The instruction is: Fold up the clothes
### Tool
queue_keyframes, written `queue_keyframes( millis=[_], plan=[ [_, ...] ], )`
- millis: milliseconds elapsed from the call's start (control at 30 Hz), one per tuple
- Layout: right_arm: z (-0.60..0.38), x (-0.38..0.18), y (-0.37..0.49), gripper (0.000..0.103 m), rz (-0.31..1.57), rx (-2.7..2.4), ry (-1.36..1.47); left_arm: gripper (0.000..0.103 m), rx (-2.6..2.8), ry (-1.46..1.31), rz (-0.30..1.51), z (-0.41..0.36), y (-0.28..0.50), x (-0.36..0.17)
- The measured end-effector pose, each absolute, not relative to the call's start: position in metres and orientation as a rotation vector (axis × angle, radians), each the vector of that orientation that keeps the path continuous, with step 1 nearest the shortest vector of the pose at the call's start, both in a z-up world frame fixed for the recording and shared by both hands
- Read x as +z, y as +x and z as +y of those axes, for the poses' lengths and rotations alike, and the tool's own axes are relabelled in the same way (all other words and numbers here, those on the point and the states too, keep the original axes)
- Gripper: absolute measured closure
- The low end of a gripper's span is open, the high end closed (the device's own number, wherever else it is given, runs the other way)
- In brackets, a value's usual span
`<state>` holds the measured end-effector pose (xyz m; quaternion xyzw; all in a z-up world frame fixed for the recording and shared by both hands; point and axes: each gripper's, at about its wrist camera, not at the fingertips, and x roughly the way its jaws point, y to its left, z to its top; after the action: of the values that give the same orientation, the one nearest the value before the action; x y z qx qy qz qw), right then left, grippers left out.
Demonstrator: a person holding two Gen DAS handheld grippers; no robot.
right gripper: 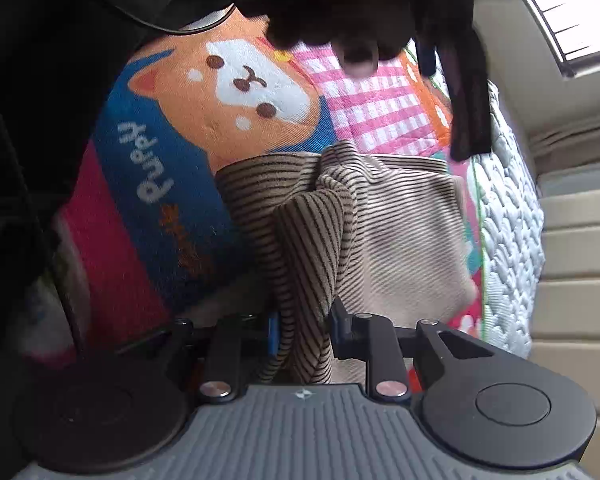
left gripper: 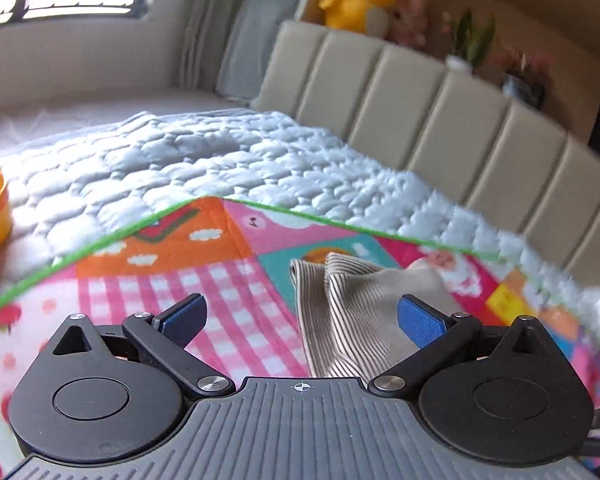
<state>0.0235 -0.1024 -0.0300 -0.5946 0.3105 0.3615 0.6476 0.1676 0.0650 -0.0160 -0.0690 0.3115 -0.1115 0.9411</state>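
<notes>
Your right gripper point(right gripper: 302, 334) is clamped on a bunched ridge of the striped garment point(right gripper: 400, 232), and the cloth runs straight away from its fingers toward the far edge of the cartoon play mat point(right gripper: 172, 184), where a flat layer lies. Your left gripper point(left gripper: 300, 316) hangs with its blue pads spread wide and nothing between them; the same garment sits just ahead, slightly right of centre. So the right one is doing the holding, and the left is the free one, close enough to catch the loose side
</notes>
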Motion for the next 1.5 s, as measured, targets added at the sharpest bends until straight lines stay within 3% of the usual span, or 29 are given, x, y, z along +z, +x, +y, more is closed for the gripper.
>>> queue_keyframes(
  millis=[200, 367, 533, 700, 767, 800, 833, 1000, 1167, 1200, 1233, 1333, 1433, 1500],
  plan=[
    [-0.102, -0.001, 0.075, 0.080, 0.687, 0.780, -1.358, 0.000, -0.346, -0.080, 0.649, 0.060, 0.180, -0.027],
    [-0.104, -0.005, 0.112, 0.078, 0.724, 0.768, -1.293, 0.000, -0.771, 0.057, 0.464, 0.072, 0.122, -0.006],
    [-0.115, -0.003, 0.110, 0.077, 0.718, 0.798, -1.231, 0.000, -0.764, 0.405, 0.447, -0.002, 0.101, -0.042],
    [-0.131, 0.004, 0.102, 0.075, 0.699, 0.829, -1.155, 0.001, -0.693, 0.419, 0.468, -0.037, 0.117, -0.068],
    [-0.148, 0.014, 0.096, 0.057, 0.685, 0.792, -1.086, 0.028, -0.733, 0.390, 0.488, -0.038, 0.116, -0.072],
    [-0.158, 0.019, 0.094, 0.036, 0.676, 0.772, -1.047, 0.033, -0.753, 0.379, 0.495, -0.038, 0.114, -0.072],
    [-0.170, 0.022, 0.090, 0.023, 0.673, 0.751, -1.007, 0.036, -0.760, 0.366, 0.501, -0.038, 0.112, -0.071],
    [-0.222, 0.004, 0.087, 0.019, 0.757, 0.679, -0.879, 0.036, -0.757, 0.272, 0.562, -0.031, 0.120, -0.071],
    [-0.230, -0.047, 0.097, 0.021, 0.738, 0.646, -0.822, 0.036, -0.748, 0.166, 0.636, -0.024, 0.128, -0.071],
    [-0.227, -0.052, 0.099, 0.032, 0.718, 0.656, -0.796, 0.037, -0.741, 0.137, 0.653, -0.022, 0.130, -0.071],
    [-0.224, -0.051, 0.101, 0.054, 0.709, 0.667, -0.758, 0.039, -0.733, 0.105, 0.671, -0.020, 0.132, -0.071],
    [-0.216, -0.042, 0.096, 0.073, 0.688, 0.719, -0.697, 0.047, -0.709, 0.060, 0.723, -0.019, 0.133, -0.070],
    [-0.217, -0.019, 0.076, 0.076, 0.683, 0.805, -0.728, 0.060, -0.708, 0.069, 0.777, -0.019, 0.128, -0.064],
    [-0.222, 0.001, 0.062, 0.076, 0.686, 0.866, -0.744, 0.061, -0.778, 0.033, 0.813, -0.011, 0.120, -0.054]
  ],
)
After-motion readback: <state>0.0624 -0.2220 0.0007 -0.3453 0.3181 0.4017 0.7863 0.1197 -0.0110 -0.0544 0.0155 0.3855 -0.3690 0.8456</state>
